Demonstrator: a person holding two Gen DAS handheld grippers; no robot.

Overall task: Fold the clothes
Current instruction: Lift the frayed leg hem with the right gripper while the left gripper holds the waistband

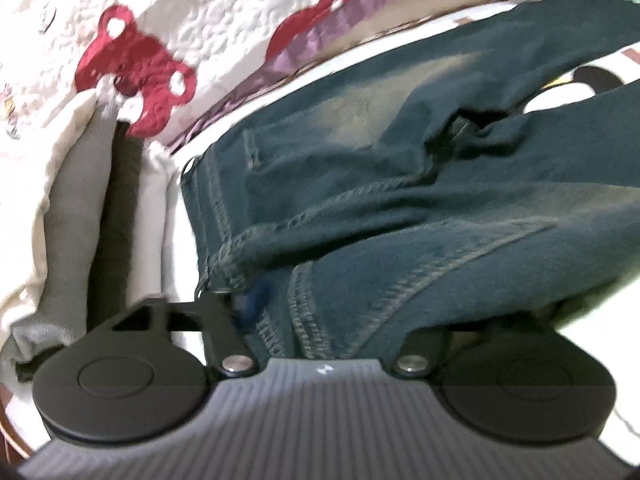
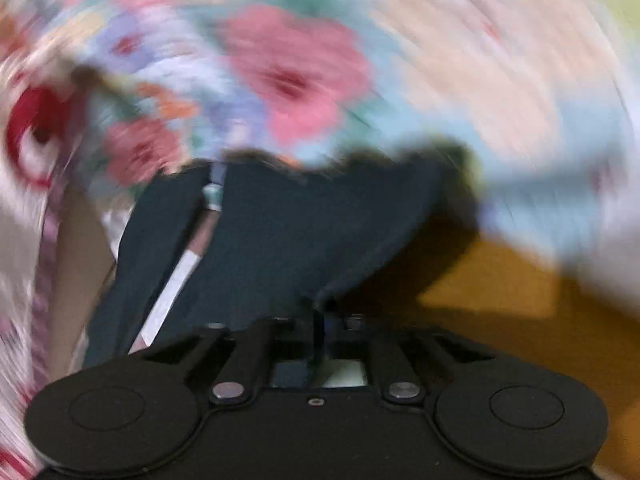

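Dark denim jeans (image 1: 400,184), faded at thigh, thick stitched seams, spread over quilted floral bedding (image 1: 224,20). Left tongs (image 1: 320,316) clamped on bunched waistband. Right tongs (image 2: 320,312) pinched shut on a thin fold of hem; blurred.

We have two wrist views, each looking forward and downward along its tongs. The left view sits close above the jeans (image 1: 400,184) at the waistband; the right view, heavily blurred, faces the leg ends. We share only the jeans and the floral bedding (image 2: 296,64).
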